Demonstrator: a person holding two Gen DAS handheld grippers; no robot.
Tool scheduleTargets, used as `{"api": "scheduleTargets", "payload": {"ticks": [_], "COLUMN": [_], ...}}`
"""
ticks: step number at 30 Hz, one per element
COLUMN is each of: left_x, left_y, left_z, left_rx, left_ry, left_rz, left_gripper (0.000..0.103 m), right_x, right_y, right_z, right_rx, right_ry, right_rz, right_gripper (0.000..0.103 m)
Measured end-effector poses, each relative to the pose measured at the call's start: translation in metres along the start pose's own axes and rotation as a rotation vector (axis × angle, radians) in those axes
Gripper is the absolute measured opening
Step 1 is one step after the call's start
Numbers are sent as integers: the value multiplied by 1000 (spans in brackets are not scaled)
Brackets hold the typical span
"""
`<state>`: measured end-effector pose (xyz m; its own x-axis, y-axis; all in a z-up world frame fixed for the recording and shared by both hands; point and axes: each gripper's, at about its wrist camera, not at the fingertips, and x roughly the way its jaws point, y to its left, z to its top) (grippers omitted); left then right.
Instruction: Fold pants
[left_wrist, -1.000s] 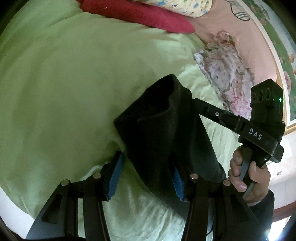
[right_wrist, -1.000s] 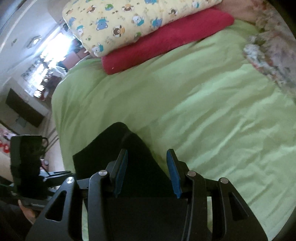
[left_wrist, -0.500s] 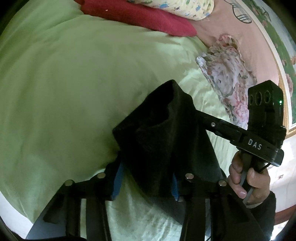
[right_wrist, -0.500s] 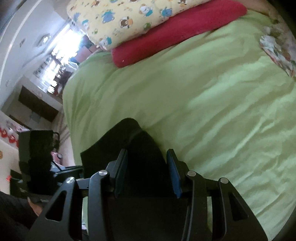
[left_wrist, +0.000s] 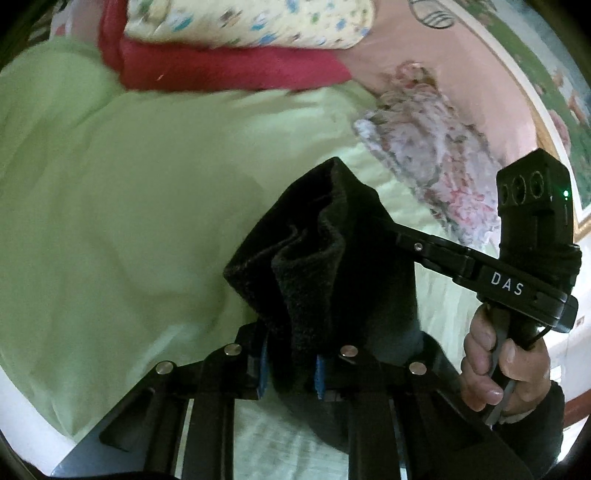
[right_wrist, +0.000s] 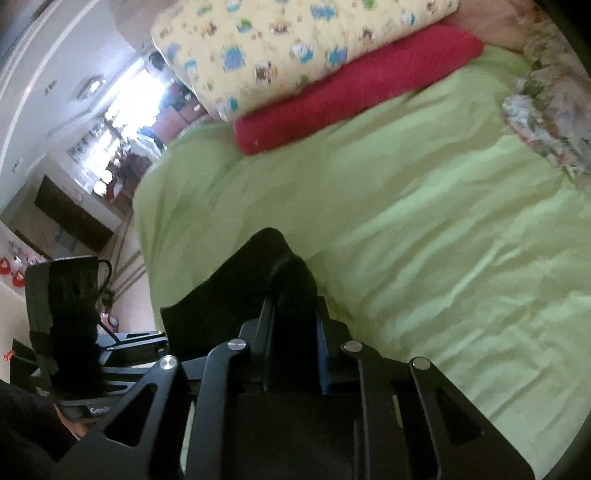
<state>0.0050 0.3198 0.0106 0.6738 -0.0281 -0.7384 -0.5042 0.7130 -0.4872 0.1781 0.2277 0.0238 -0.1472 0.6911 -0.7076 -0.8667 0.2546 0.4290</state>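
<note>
The black pants (left_wrist: 317, 254) hang bunched between both grippers above a green bedsheet (left_wrist: 129, 221). My left gripper (left_wrist: 290, 363) is shut on a thick fold of the black fabric. My right gripper (right_wrist: 293, 343) is shut on another edge of the pants (right_wrist: 240, 291). In the left wrist view the right gripper's body (left_wrist: 517, 273) and the hand holding it sit at the right, its fingers hidden in the cloth. The rest of the pants is hidden below the grippers.
A red folded blanket (right_wrist: 354, 96) with a yellow cartoon-print pillow (right_wrist: 295, 44) on it lies at the bed's far end. A floral cloth (left_wrist: 436, 166) lies at the right side. The bed's left edge (right_wrist: 147, 258) drops to the room floor.
Both grippers closed from open onto the black fabric. Both lifted and tilted up, bringing the pillow and red blanket further into view.
</note>
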Motion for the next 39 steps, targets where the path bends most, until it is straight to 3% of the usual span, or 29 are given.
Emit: {"api": "scheduleTargets", "payload": {"ticks": [9, 20, 39], "left_x": [-28, -49, -39], "left_y": [-67, -149, -244], "left_z": [-6, -40, -114], "left_rx": [177, 390, 640], "left_ry": [-74, -135, -101], "left_rz": [48, 68, 24], "left_gripper": [17, 17, 17], "right_x": [-67, -141, -216], "right_y": [1, -15, -46], "right_z": [-24, -76, -176], "right_rx": [79, 190, 321], "right_ry": [-173, -375, -527], "right_rz": [25, 66, 20], "right_gripper": [20, 20, 19]}}
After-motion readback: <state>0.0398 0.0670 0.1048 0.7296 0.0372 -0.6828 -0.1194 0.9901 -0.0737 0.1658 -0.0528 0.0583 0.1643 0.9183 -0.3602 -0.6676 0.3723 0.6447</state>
